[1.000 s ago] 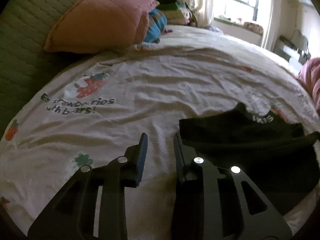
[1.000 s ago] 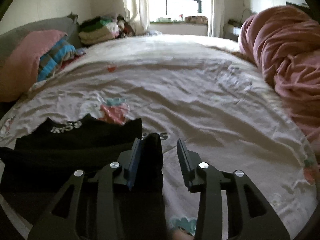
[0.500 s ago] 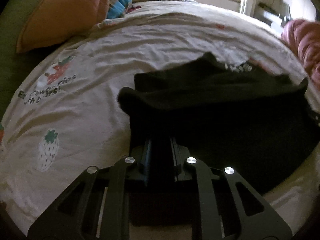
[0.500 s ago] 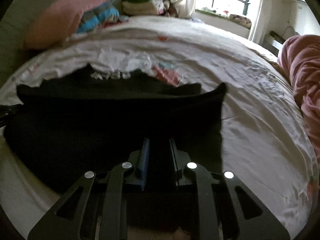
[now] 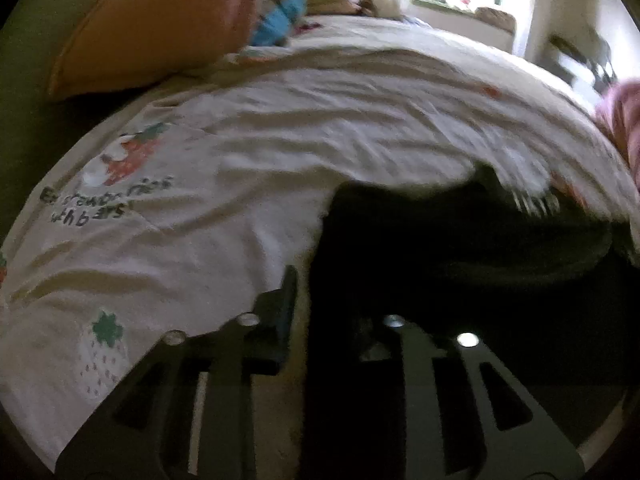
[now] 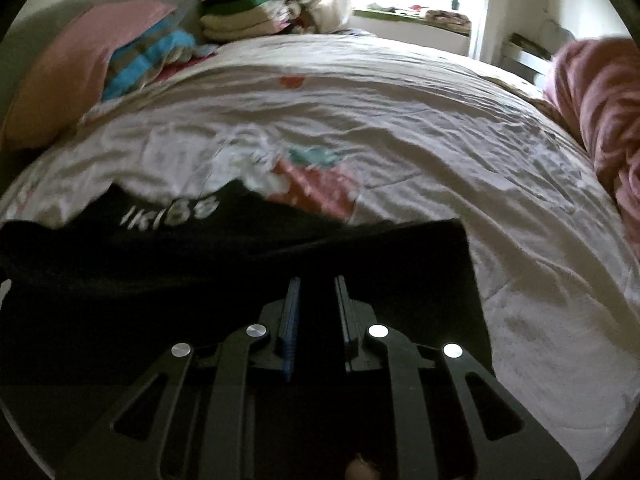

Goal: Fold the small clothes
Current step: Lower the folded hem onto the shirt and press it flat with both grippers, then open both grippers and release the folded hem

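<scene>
A small black garment (image 5: 460, 248) with white lettering lies on the bed, its near part folded over. In the left wrist view my left gripper (image 5: 320, 292) has its jaws apart, with the garment's left edge lying between them. In the right wrist view the garment (image 6: 240, 256) fills the lower left. My right gripper (image 6: 316, 292) stands a little apart over the black cloth near its right edge; cloth lies between the fingers.
The bed sheet (image 6: 400, 112) is white with strawberry prints. A pink pillow (image 5: 160, 28) and a blue striped cloth (image 5: 280, 16) lie at the head. Folded clothes (image 6: 244, 12) are stacked at the back. A pink blanket (image 6: 600, 108) lies at the right.
Both grippers closed on the garment's near edge and carried it forward over itself. Both jaws have now opened, the left wider than the right. The views are blurred by motion.
</scene>
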`<state>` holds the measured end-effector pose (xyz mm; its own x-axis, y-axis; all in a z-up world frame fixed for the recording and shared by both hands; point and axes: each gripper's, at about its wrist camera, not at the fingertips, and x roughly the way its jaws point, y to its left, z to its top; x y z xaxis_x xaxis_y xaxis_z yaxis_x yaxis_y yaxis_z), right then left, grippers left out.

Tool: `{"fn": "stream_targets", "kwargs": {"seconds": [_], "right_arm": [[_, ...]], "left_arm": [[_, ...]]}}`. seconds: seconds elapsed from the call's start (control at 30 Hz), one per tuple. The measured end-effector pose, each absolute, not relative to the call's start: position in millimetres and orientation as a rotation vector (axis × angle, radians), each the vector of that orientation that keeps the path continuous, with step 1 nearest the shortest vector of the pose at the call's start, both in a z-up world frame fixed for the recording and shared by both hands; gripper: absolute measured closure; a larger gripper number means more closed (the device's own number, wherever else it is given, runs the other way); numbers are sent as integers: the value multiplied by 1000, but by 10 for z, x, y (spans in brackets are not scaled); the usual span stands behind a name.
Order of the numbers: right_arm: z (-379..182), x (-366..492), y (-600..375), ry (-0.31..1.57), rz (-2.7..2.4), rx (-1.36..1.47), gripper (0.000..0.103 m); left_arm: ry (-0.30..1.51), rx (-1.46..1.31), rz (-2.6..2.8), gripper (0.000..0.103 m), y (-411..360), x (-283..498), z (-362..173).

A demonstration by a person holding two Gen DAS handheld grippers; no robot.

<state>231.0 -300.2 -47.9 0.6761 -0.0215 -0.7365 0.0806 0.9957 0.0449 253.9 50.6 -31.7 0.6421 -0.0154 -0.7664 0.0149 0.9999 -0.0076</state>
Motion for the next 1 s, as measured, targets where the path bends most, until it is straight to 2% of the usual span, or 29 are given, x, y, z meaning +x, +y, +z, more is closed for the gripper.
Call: {"fn": "stream_targets", "kwargs": {"seconds": [0.07,0.13,0.17,0.23,0.3,0.37,0.4,0.53,0.57,0.6,0.63,0.67,0.77,0.87,1.0], "right_arm": [[-444,2302,-3085,803,-87,116,89],[-372,2234,-3171,759,-127,138,86],[-326,2180,-3236,734,-152,153,86],[-264,2105,-3359,716,-186,168,82],[-253,2105,-3447,736,-199,151,63],[-259,2144,-3525,763,-195,143,58],[-270,2173,-3564,786,-190,149,52],[-360,2268,-3729,860,-137,253,50],[-375,2268,-3732,866,-149,258,50],[-389,2282,-3751,873,-160,254,53],[-397,2282,-3746,872,-154,255,59],[-410,2287,-3742,870,-120,268,75],[-408,2257,-3685,855,-86,255,93],[-294,2154,-3614,786,-82,217,94],[-85,2058,-3668,703,-92,241,95]], "left_arm": [[877,-62,-2,81,604,2627,-283],[876,-98,-11,73,638,2690,-268],[875,-103,-16,66,643,2703,-277],[885,-121,-30,63,678,2724,-326],[910,-123,-43,53,694,2754,-393],[933,-113,-56,42,689,2779,-462],[944,-105,-62,40,676,2793,-494],[933,-71,-83,37,624,2782,-520],[927,-63,-84,38,617,2777,-519],[922,-58,-87,47,615,2773,-520],[917,-62,-101,55,613,2768,-521],[913,-66,-115,69,607,2766,-520],[893,-42,-143,91,530,2751,-511],[864,20,-129,98,445,2713,-487],[826,-24,-121,100,537,2698,-273]]}}
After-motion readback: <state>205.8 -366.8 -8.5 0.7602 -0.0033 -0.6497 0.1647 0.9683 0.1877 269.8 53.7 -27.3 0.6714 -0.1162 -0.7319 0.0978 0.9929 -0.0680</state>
